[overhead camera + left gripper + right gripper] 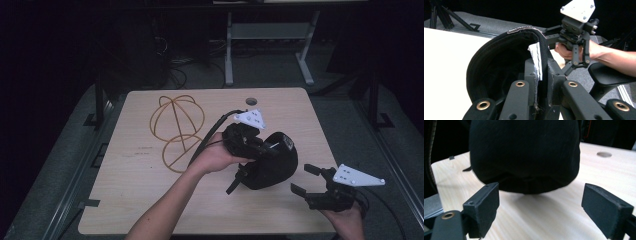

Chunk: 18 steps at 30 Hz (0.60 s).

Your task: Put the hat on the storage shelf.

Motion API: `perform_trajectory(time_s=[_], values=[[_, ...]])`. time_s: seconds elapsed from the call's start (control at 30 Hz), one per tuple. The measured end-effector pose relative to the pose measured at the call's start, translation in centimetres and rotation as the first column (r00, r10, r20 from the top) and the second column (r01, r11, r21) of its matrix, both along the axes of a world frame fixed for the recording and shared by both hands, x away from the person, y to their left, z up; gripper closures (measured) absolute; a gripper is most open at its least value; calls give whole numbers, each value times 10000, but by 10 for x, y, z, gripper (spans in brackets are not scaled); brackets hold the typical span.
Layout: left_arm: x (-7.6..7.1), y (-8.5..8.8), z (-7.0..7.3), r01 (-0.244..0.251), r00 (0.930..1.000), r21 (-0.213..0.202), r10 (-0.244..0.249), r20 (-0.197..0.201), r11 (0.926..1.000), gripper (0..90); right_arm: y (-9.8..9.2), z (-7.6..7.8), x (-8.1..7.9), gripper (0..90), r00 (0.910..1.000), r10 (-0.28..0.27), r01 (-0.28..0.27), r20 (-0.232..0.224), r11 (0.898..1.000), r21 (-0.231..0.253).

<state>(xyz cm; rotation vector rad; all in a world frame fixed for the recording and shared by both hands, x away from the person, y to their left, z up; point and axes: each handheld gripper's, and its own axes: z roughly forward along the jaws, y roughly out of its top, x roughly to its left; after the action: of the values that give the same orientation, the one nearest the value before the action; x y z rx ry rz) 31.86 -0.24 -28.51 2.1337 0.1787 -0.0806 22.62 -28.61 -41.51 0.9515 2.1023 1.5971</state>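
Note:
A black cap (272, 167) hangs from my left gripper (260, 147), which is shut on its rim near the middle of the wooden table (140, 175). In the left gripper view the jaws pinch the cap's inner band (541, 57) with its white label, and the dark inside of the cap (499, 62) faces the camera. My right gripper (303, 179) is open to the right of the cap, near the front right corner. Its pads (484, 207) stand wide apart with nothing between them, and the cap's crown (524, 152) hangs just above the tabletop ahead.
A gold wire cap stand (177, 125) sits at the table's back left. A round hole (251, 101) is cut near the far edge. A desk frame and cables stand on the floor beyond. The table's front left is bare wood.

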Motion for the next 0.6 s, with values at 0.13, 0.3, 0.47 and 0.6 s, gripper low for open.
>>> perform_trajectory(time_s=[0.13,0.3,0.47,0.6], values=[[-3,-2,6,368,9993,-104,-368,1,9993,810,6,7,5,144,9992,-74,77,390,9999,-71],[-4,-7,7,718,9974,-82,-718,-2,9974,810,7,7,8,216,9981,123,-115,611,9998,-131],[-5,-9,7,828,9965,-38,-827,106,9966,810,10,7,8,303,9911,761,-771,1095,9970,46],[-6,-13,7,946,9955,25,-946,94,9955,810,15,11,6,470,9846,1152,-1148,1317,9933,-109]])
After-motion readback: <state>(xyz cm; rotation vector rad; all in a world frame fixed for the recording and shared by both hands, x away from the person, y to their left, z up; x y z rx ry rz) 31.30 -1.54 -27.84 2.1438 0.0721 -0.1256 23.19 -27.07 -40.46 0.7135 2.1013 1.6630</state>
